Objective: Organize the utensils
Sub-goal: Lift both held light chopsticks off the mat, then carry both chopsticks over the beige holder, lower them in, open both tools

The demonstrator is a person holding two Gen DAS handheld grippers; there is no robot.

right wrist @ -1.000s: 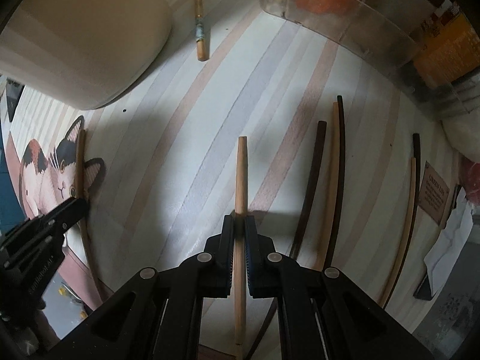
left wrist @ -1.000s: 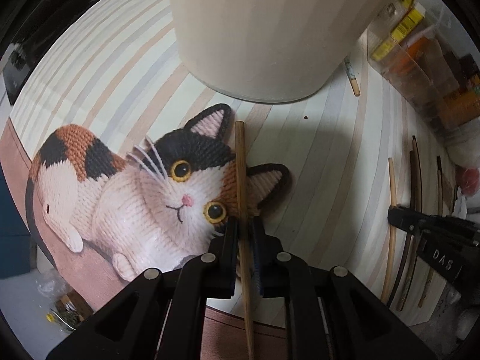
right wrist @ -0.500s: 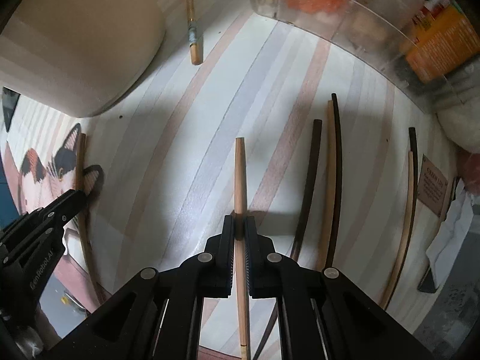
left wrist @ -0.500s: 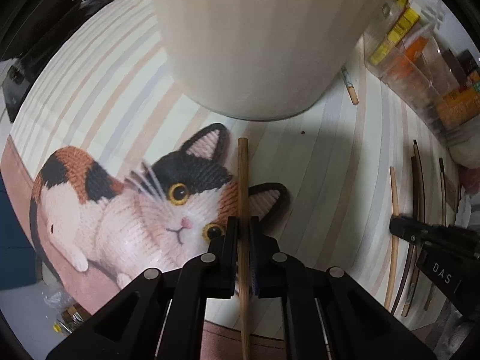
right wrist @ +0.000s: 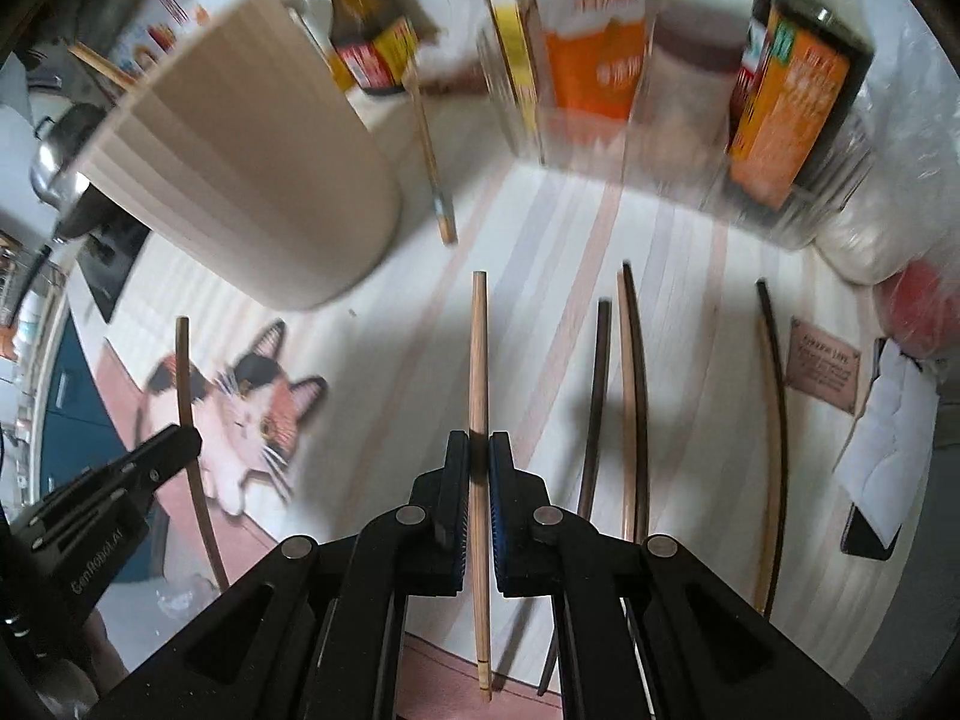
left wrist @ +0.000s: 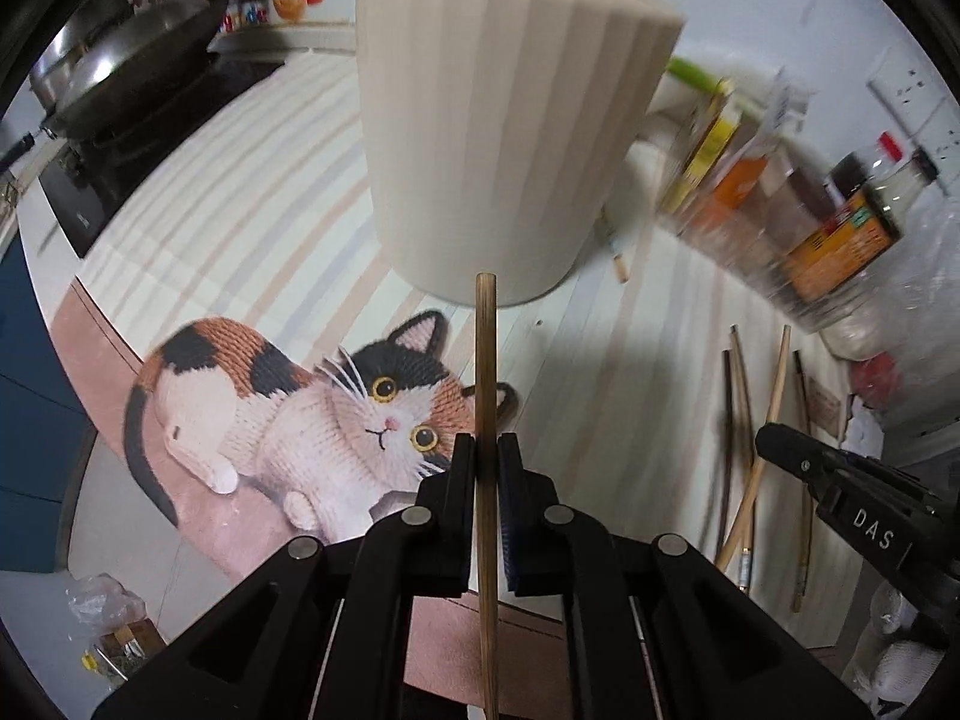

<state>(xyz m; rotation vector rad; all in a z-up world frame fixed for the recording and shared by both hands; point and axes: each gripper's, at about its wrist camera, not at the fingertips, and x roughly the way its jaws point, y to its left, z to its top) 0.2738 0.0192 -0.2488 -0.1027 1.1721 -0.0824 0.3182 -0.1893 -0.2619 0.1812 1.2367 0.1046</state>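
My left gripper (left wrist: pixel 486 450) is shut on a light wooden chopstick (left wrist: pixel 485 354), held above the cat-print mat (left wrist: pixel 288 420), tip toward the beige ribbed utensil holder (left wrist: pixel 498 120). My right gripper (right wrist: pixel 478 450) is shut on another light wooden chopstick (right wrist: pixel 478 354), raised over the striped tabletop. Several dark and light chopsticks (right wrist: pixel 630 396) lie on the table right of it. The holder (right wrist: pixel 240 180) stands up and left in the right wrist view, with chopstick ends poking from its top. The left gripper and its chopstick (right wrist: pixel 189 396) show at the left there.
Sauce bottles (right wrist: pixel 798 72), boxes and a clear container (right wrist: pixel 600 48) stand along the back. One chopstick (right wrist: pixel 432 168) lies beside the holder. A pan on a stove (left wrist: pixel 120 72) is at far left. A paper tag (right wrist: pixel 822 366) and white wrapper (right wrist: pixel 888 438) lie at right.
Both grippers have lifted and tilted up with their chopsticks; the view now reaches the holder's rim and the bottles behind. The table looks farther below.
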